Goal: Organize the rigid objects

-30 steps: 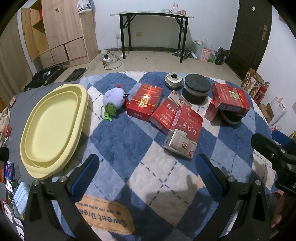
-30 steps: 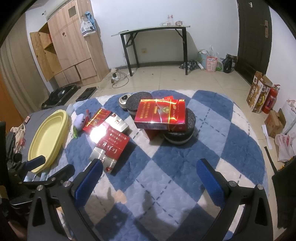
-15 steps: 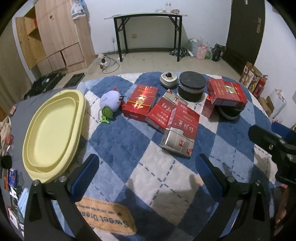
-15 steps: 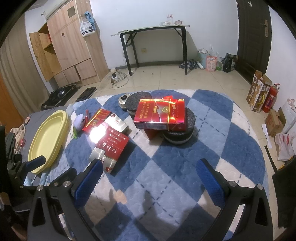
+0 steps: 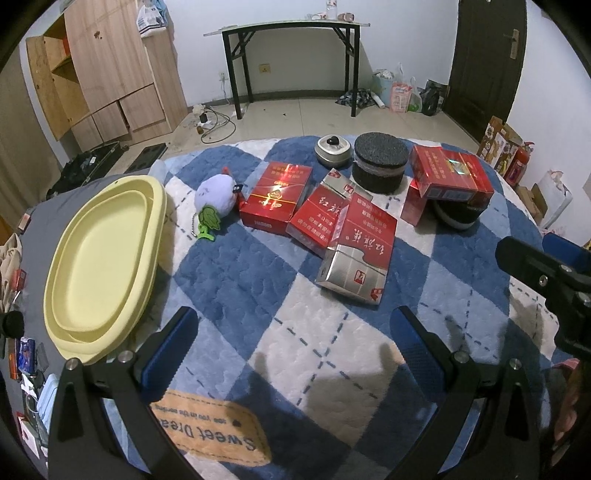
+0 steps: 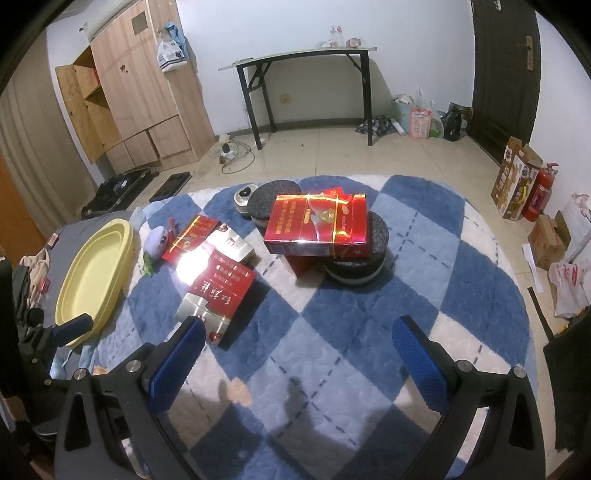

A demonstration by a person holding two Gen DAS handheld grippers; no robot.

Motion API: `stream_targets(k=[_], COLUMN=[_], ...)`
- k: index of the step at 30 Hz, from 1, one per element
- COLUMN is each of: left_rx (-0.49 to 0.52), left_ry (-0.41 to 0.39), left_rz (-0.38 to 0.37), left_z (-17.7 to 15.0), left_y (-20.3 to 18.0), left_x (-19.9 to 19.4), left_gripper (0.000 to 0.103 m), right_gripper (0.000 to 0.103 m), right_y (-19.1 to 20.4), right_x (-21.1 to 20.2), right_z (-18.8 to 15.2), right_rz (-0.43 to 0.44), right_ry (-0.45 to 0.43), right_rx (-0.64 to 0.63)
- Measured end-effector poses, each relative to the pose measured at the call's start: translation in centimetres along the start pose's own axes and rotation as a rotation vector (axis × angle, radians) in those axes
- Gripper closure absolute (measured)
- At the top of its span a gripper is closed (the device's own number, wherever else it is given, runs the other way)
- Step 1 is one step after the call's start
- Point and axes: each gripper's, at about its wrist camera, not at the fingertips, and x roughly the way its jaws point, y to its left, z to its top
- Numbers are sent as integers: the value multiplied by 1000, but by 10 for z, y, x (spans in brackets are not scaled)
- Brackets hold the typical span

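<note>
Several red cartons lie on a blue and white checked quilt [image 5: 236, 280]. One red and silver carton [image 5: 356, 258] is nearest; it also shows in the right wrist view [image 6: 218, 293]. Another red carton [image 6: 317, 225] rests on a black round tin [image 6: 360, 264]. A second black tin [image 5: 380, 162] and a small metal tin [image 5: 332, 149] stand behind. A yellow oval tray [image 5: 99, 258] lies at the left. My left gripper [image 5: 295, 343] is open and empty above the quilt's near part. My right gripper [image 6: 299, 350] is open and empty.
A purple plush toy [image 5: 218, 194] with a green tag lies between the tray and the cartons. A tan label [image 5: 210, 434] is sewn on the quilt's near edge. Small clutter lies at the far left. A black table [image 5: 291, 29] and wooden cupboard [image 5: 107, 62] stand behind.
The left gripper has drawn back and tilted slightly, so the objects sit a little farther off. The right view has barely shifted. Both grippers stay open.
</note>
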Motion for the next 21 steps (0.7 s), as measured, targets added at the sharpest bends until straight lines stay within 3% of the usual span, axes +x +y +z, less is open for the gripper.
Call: stream_targets(k=[21], left_rx=[2], left_ry=[8], left_rz=[3], left_z=[0], left_y=[3], left_x=[3], left_gripper=[0], right_gripper=[1], right_y=[0], right_x=[0], right_z=[0], right_rz=[2], right_ry=[2], right_rx=[-1])
